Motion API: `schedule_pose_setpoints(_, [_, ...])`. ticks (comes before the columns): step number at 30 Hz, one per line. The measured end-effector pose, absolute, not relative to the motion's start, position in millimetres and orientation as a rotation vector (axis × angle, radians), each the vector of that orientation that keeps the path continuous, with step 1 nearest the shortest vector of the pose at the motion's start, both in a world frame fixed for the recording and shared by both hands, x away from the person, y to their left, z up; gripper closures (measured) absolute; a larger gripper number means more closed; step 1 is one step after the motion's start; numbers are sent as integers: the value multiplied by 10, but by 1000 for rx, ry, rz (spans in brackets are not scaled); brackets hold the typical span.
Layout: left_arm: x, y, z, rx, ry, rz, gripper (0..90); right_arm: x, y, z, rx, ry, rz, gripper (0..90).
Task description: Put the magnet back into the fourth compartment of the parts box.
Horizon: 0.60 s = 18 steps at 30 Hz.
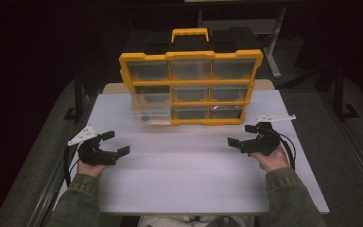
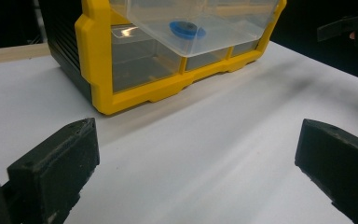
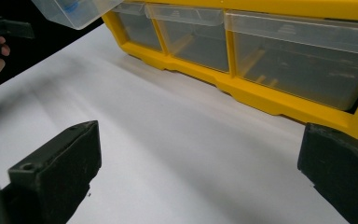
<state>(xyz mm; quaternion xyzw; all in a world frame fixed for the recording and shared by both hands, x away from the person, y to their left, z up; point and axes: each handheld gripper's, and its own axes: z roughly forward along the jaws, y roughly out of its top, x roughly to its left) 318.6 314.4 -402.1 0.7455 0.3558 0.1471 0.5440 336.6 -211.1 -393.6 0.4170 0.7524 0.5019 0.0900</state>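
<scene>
The yellow organiser [image 1: 190, 87] is standing upright at the far side of the white table [image 1: 189, 175], its nine clear drawers facing the person. One drawer [image 1: 150, 112], in the left column, is projecting well out of the frame; whether it belongs to the middle or the bottom row cannot be told for certain. A small blue ring-shaped part [image 2: 187, 29] is lying on its floor, seen through the clear plastic in the left gripper view.

The left gripper [image 1: 115, 143] is hovering above the table in front of and below that drawer, jaws spread wide, gripping nothing. The right gripper [image 1: 242, 135] is hanging near the organiser's lower right corner, its jaws likewise wide apart and empty. Both are well clear of the cabinet.

Judgement: the work in hand appears to be dealing with the open drawer or its blue part, and the left gripper is the better placed for it. To do it well, the person should be approaching the drawer front squarely, rising to its level before closing in. If pushing it home, the pressure should be falling on the middle of the front face so that the drawer is not skewing in its slot. The right gripper could be bracing the frame, since the unit looks light and liable to slide.
</scene>
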Motion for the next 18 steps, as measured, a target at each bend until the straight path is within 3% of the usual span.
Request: schedule_pose_setpoints(18, [3186,3150,-4015,1768,839,349,0,3218,-2364,-4070,1295,2175,1479,0])
